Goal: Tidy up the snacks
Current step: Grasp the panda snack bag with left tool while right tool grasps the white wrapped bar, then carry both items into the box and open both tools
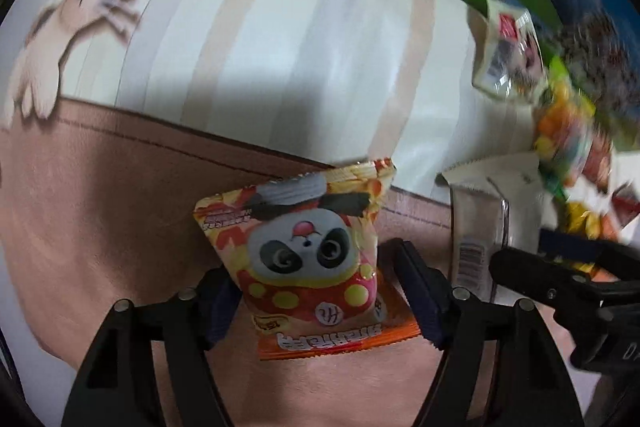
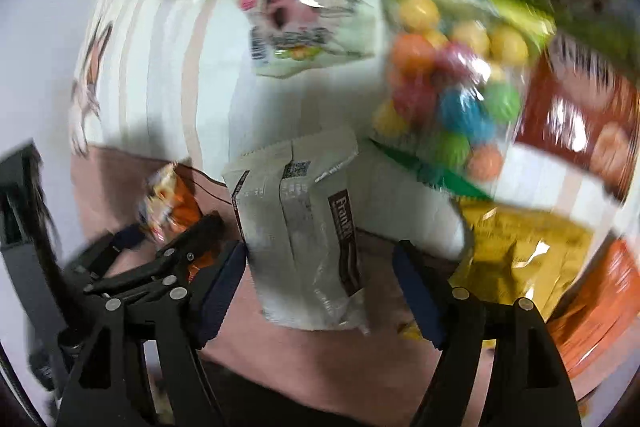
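One panda snack packet [image 1: 316,259] lies on the brown band of the striped cloth [image 1: 248,39] between the fingers of the left gripper [image 1: 320,303], which points straight down with its jaws partway apart and, as far as the blur allows, not pressing the packet. Just right of that packet, one white pouch [image 2: 304,243] (brown label, barcode side showing) lies between the parted jaws of the right gripper [image 2: 320,291], neither pad clearly touching it. Right of the pouch lie one clear bag of coloured balls [image 2: 452,83], one yellow packet [image 2: 524,255] and several more blurred packets.
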